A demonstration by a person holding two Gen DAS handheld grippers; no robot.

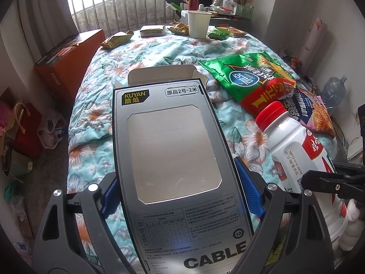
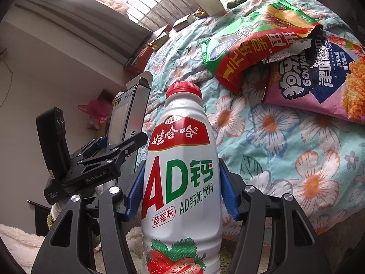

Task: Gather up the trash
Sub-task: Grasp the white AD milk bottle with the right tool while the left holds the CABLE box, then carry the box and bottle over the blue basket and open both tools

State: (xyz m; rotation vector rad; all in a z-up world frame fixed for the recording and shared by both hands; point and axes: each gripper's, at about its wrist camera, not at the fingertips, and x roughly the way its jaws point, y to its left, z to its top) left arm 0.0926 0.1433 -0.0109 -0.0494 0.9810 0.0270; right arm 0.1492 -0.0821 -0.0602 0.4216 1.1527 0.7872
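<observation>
A cable box is clamped in the left claw and a milk bottle in the right claw, both held above the bed; wrappers remain uncollected. The smooth bottle could be dropped if the grip loosens.

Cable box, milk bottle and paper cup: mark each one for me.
cable box [image 1: 173, 155], left wrist view, on its clear window.
milk bottle [image 2: 180, 171], right wrist view, on its front label.
paper cup [image 1: 199, 24], left wrist view, on its side wall.
</observation>
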